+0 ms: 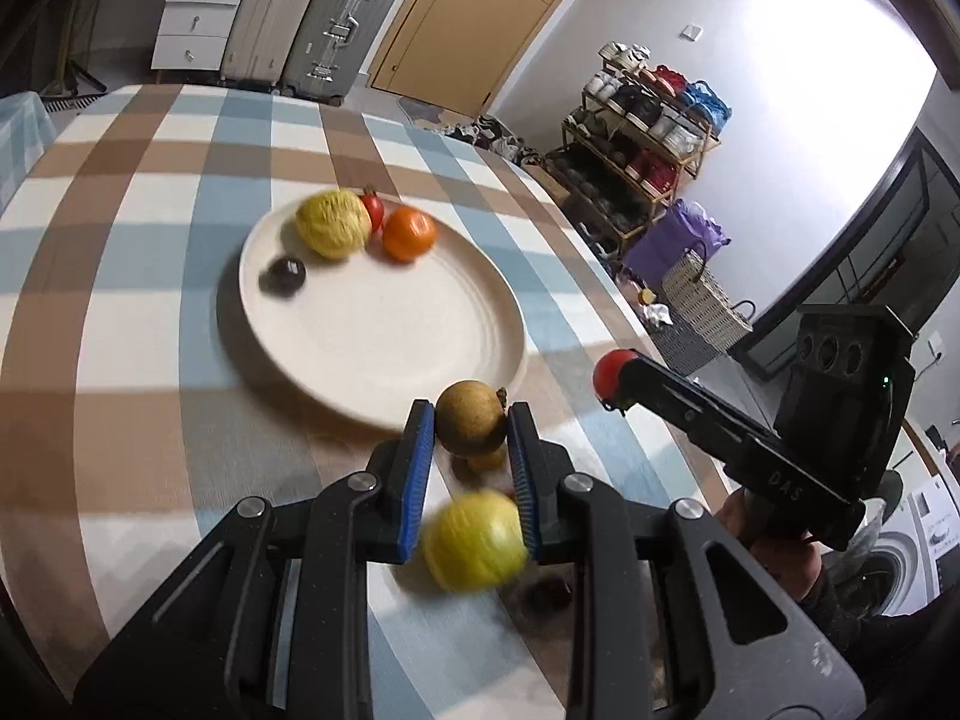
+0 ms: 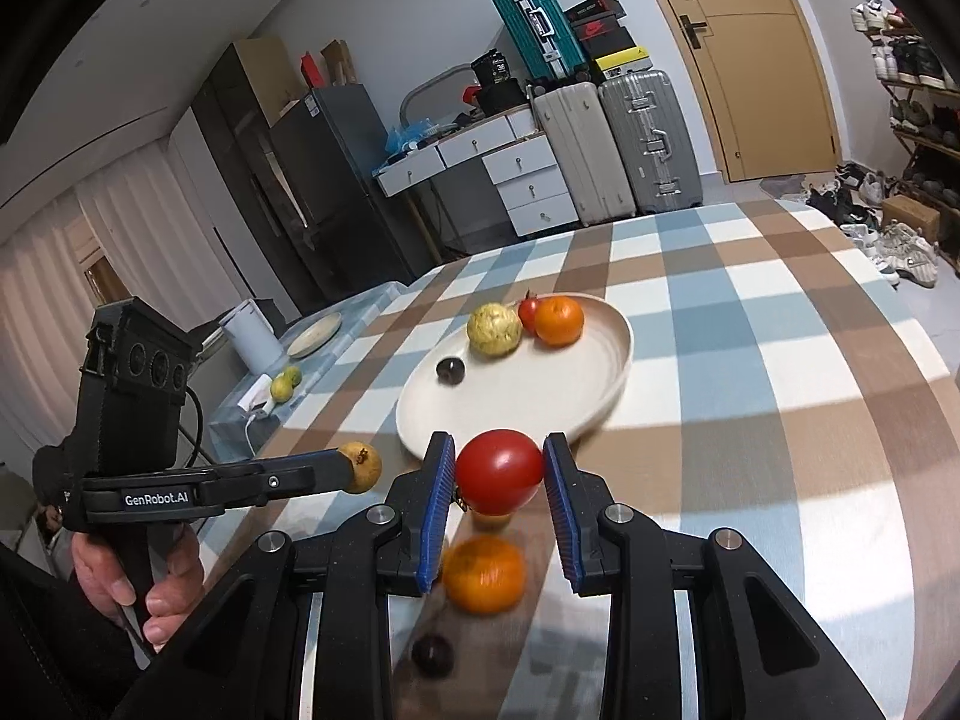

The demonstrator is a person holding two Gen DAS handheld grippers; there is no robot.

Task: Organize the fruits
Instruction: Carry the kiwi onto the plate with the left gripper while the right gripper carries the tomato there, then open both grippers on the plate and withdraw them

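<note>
Left gripper (image 1: 470, 429) clasping a brown fruit (image 1: 470, 425), right gripper (image 2: 499, 471) gripping a red tomato (image 2: 499, 471), both hovering near the plate (image 2: 576, 396) on the table (image 2: 750, 420)

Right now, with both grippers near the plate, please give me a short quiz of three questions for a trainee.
1. True or false: the left gripper is shut on the brown fruit.
2. Which fruit does the right gripper hold? A) an orange B) the red tomato C) a lemon
3. How many fruits lie on the plate?

Key:
1. True; the pads press on it from both sides.
2. B.
3. Four: the yellow fruit, a small red fruit, the orange and the dark fruit.
</note>
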